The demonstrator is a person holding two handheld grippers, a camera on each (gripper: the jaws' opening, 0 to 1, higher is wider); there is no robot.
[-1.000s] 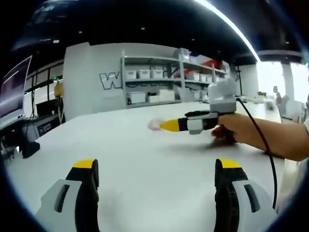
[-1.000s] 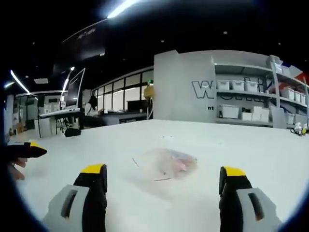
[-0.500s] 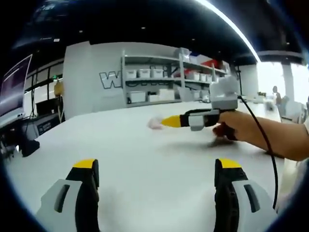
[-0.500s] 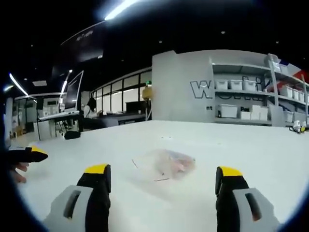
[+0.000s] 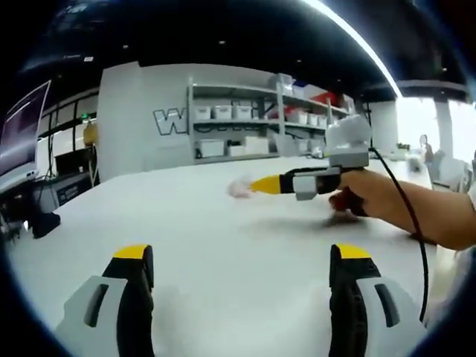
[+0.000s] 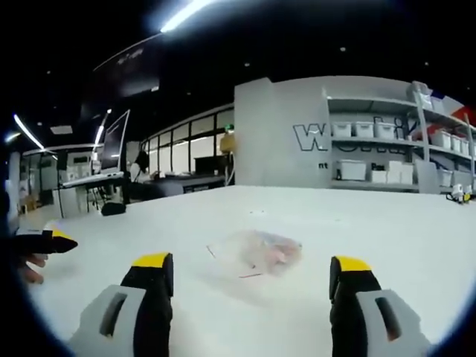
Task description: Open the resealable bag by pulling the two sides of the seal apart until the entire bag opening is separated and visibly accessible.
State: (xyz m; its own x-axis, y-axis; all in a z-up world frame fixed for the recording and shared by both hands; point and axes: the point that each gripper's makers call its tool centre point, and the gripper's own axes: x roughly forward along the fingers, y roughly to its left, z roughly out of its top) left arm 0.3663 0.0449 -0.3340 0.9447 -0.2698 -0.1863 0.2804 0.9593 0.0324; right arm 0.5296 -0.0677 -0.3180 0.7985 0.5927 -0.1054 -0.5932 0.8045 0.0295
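Compared with 1.0 s ago, little has changed: in the left gripper view the right hand-held gripper [image 5: 262, 184], seen from the side with its yellow tip pointing at the bag, sits slightly higher and a touch further right, and in the right gripper view the 2 jaws stand marginally closer together while the bag lies in the same spot on the counter. The clear resealable plastic bag [image 6: 256, 253] rests flat on the wide white counter [image 6: 387, 223], ahead of and between the right hand-held gripper's [image 6: 253, 271] grey, yellow-capped jaws, which are spread wide and touch nothing. Inside the bag is a blur of pinkish contents; what they are cannot be told, nor whether the seal is parted. In the left gripper view the bag [image 5: 239, 189] shows as a small pale pink smudge just beyond the other gripper's tip. The left hand-held gripper [image 5: 238, 260] is likewise spread wide, its 2 jaws hanging over bare counter [image 5: 186, 238] well apart from the bag. A person's hand [image 5: 357, 195] grips the right tool, with a black cable [image 5: 405, 216] trailing back over the forearm. At the left edge of the right gripper view the left gripper's yellow tip [image 6: 58, 241] shows. Behind the counter, grey shelving [image 5: 245, 123] carries rows of white storage bins [image 5: 222, 113]; their contents are hidden.
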